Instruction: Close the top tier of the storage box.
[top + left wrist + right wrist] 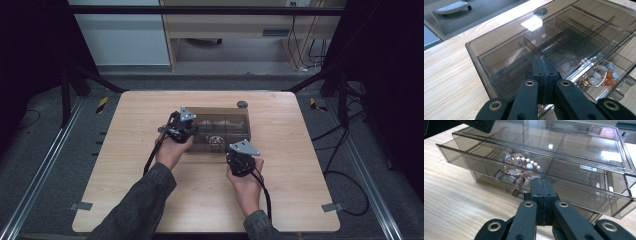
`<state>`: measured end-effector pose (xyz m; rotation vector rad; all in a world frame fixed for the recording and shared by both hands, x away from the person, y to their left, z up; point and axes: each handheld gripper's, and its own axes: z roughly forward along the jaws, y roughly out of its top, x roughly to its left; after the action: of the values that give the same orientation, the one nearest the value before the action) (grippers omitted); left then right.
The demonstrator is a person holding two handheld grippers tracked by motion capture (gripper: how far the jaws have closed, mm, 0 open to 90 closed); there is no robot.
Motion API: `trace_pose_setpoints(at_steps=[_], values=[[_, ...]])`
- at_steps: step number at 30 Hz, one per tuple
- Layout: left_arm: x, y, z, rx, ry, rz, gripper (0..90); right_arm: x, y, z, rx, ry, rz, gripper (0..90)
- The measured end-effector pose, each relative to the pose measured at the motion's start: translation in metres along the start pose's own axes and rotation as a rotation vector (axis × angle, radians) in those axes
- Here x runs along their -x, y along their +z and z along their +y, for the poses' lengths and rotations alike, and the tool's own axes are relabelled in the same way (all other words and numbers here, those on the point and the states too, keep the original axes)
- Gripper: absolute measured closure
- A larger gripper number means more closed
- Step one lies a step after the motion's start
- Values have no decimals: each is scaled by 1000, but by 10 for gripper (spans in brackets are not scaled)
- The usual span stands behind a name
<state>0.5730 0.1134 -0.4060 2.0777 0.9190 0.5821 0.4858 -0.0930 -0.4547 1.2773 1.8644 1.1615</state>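
Both tongs, left tongs [543,65] and right tongs [541,185], are closed, empty; drawer [499,162] of smoky box [506,42] stands open.

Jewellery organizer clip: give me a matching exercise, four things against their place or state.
Things:
1. left hand-held gripper
2. right hand-held gripper
3. top drawer
4. bead bracelet

Places or states:
A. lying in a compartment of the top drawer
B. pulled partly out
C. shut, on the box's clear lid
D. shut, in front of the drawer knobs

Pairs: 1-C, 2-D, 3-B, 4-A
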Motion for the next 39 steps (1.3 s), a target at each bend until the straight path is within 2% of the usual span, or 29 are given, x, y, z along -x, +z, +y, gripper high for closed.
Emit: trace_pose_setpoints(at_steps=[39], values=[[0, 0, 0, -4, 4, 2, 900, 5, 14, 10, -17, 2, -8, 900]])
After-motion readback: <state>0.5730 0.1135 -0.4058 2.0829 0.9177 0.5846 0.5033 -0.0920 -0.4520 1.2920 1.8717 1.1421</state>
